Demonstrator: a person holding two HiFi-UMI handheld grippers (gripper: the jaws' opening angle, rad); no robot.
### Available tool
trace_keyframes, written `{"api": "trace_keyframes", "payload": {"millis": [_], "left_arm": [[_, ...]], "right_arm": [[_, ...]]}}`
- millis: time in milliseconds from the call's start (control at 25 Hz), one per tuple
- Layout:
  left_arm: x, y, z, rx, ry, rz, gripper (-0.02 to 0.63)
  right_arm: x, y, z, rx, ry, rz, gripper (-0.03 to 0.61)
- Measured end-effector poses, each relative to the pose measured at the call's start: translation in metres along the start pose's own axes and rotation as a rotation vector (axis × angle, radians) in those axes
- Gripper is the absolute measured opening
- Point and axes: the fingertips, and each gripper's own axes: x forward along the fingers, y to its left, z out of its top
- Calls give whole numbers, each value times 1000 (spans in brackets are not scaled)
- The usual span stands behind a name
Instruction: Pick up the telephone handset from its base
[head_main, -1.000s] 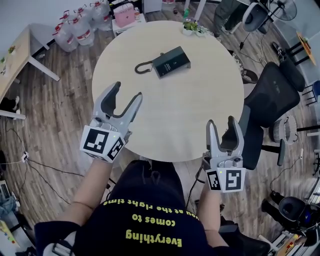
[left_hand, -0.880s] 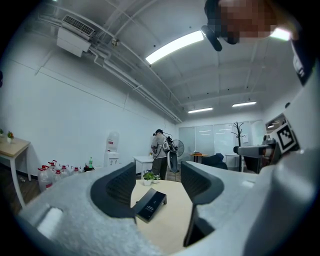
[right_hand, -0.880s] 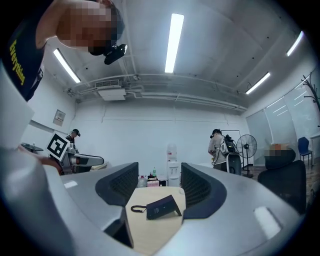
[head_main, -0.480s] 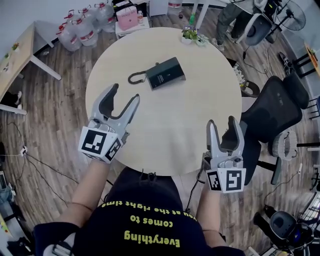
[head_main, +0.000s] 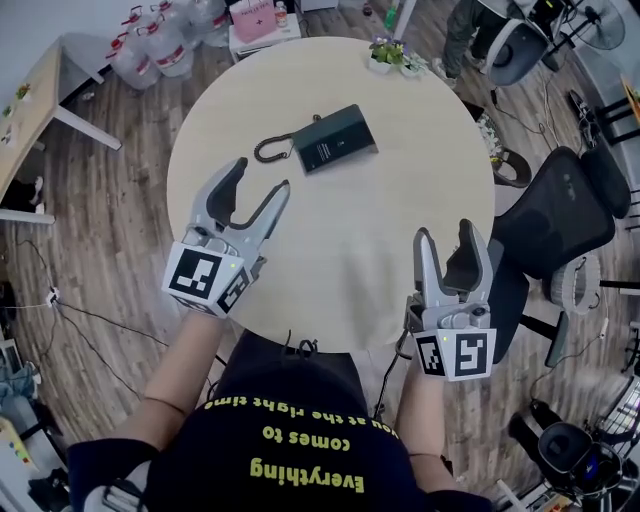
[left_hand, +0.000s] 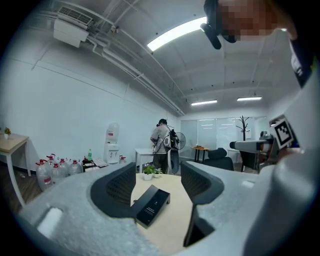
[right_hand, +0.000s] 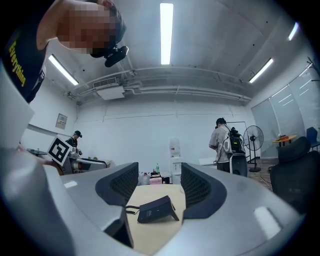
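A dark telephone (head_main: 335, 141) lies on the far half of a round beige table (head_main: 340, 250), its coiled cord (head_main: 270, 149) looping off its left end. The handset sits on the base and I cannot tell it apart from the base. My left gripper (head_main: 260, 177) hovers open over the table's left part, a short way in front of the cord. My right gripper (head_main: 445, 232) is open at the table's near right edge. Between the open left gripper's (left_hand: 157, 176) fingers the telephone (left_hand: 151, 205) shows ahead. The right gripper (right_hand: 154, 187) also frames the telephone (right_hand: 156, 210).
Small potted plants (head_main: 390, 55) stand at the table's far edge. Water bottles (head_main: 160, 45) and a pink box (head_main: 255, 18) sit on the floor beyond. Black office chairs (head_main: 560, 200) stand to the right and a wooden desk (head_main: 30, 110) to the left. A person (left_hand: 162, 145) stands far behind.
The left gripper has crept a little closer to the telephone's cord. The head view has shifted slightly. Both grippers stay open.
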Motion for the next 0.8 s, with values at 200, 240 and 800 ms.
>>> {"api": "trace_keyframes", "payload": {"millis": [200, 240, 800], "left_arm": [[23, 10, -17, -16, 39, -36, 284], [27, 13, -20, -18, 47, -44, 284], [107, 50, -90, 10, 154, -102, 284]], "right_arm": [[18, -5, -14, 8, 37, -20, 262], [22, -6, -16, 10, 40, -24, 262], [63, -15, -69, 61, 104, -32, 262]]}}
